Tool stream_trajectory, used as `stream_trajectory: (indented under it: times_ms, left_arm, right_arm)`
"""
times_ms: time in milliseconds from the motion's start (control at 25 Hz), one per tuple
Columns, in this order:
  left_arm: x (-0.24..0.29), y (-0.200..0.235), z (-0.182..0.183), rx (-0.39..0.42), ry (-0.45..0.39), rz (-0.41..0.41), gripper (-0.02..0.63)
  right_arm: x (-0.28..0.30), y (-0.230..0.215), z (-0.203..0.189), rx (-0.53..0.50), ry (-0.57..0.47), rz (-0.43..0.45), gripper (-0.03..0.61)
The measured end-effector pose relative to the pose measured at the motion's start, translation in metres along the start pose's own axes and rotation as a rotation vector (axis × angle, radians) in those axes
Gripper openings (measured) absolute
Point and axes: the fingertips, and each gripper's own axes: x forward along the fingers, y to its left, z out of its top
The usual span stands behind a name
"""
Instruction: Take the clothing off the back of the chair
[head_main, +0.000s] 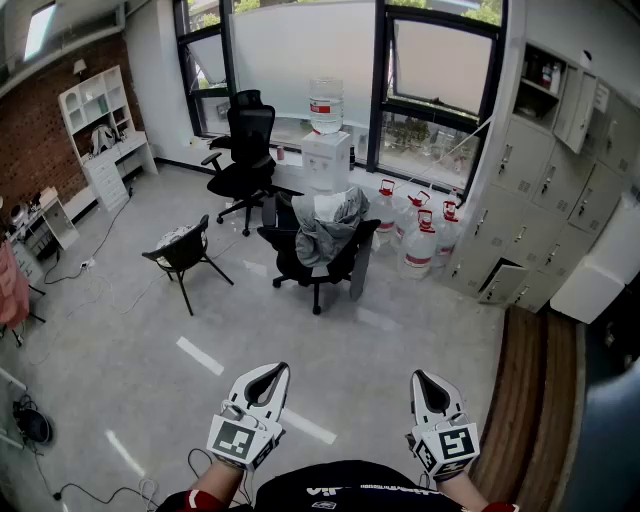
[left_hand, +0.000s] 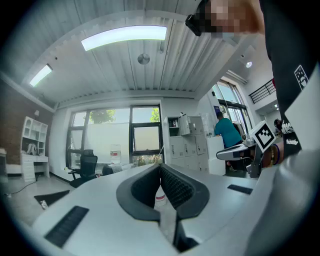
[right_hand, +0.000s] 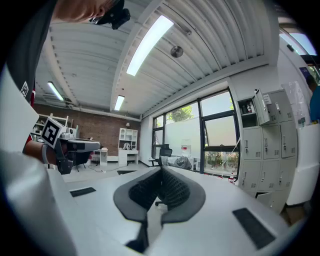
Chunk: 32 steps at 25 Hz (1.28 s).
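A grey garment (head_main: 325, 232) hangs over the back of a black office chair (head_main: 316, 265) in the middle of the room, a few steps ahead of me. My left gripper (head_main: 264, 379) and right gripper (head_main: 429, 386) are held low near my body, side by side, pointing level toward the chair and far from it. Both are shut with nothing between their pads. In the right gripper view the garment (right_hand: 176, 161) shows just above the closed tips of the right gripper (right_hand: 161, 171). In the left gripper view the left gripper (left_hand: 160, 167) has its tips touching.
A taller black office chair (head_main: 245, 148) and a low black chair (head_main: 185, 252) stand left of the target chair. Behind it are a water dispenser (head_main: 326, 140) and several water jugs (head_main: 415, 238). Lockers (head_main: 560, 185) line the right wall, with a wooden bench (head_main: 530, 400) nearby.
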Motion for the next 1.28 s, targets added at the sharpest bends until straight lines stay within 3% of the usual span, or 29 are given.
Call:
stream_trajectory:
  times_ms: [200, 920, 1200, 1280]
  left_arm:
    - [-0.002, -0.006, -0.014, -0.004, 0.08, 0.005, 0.025]
    - [0.015, -0.043, -0.006, -0.017, 0.029, -0.014, 0.025]
    - [0.034, -0.085, -0.021, 0.011, 0.121, -0.046, 0.025]
    - [0.041, -0.095, -0.023, 0.037, 0.105, -0.053, 0.025]
  right_arm:
    - [-0.005, 0.0, -0.007, 0.0, 0.006, 0.013, 0.011]
    - [-0.019, -0.025, -0.003, 0.045, -0.029, 0.052, 0.014]
    - [-0.032, -0.054, -0.024, 0.052, -0.01, 0.076, 0.014]
    - [-0.03, -0.063, -0.034, 0.07, 0.0, 0.082, 0.012]
